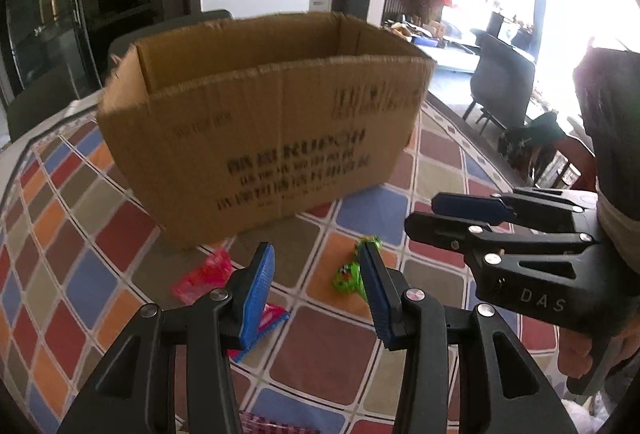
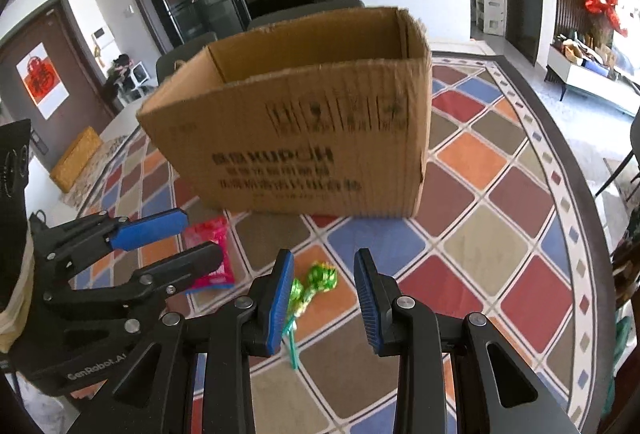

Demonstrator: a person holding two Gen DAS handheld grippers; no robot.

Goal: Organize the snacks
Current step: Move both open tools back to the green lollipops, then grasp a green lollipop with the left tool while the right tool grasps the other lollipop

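Observation:
An open brown cardboard box stands on the checked tablecloth; it also shows in the right wrist view. A pink snack packet lies in front of it, also in the right wrist view. Green wrapped lollipops lie on the cloth, partly behind a finger in the left wrist view. My left gripper is open and empty above the snacks. My right gripper is open and empty over the lollipops. It shows side-on in the left wrist view.
The multicoloured checked tablecloth covers a round table. A second pink wrapper lies under my left finger. A straw-coloured box sits at the table's far left. Dark chairs stand beyond the table.

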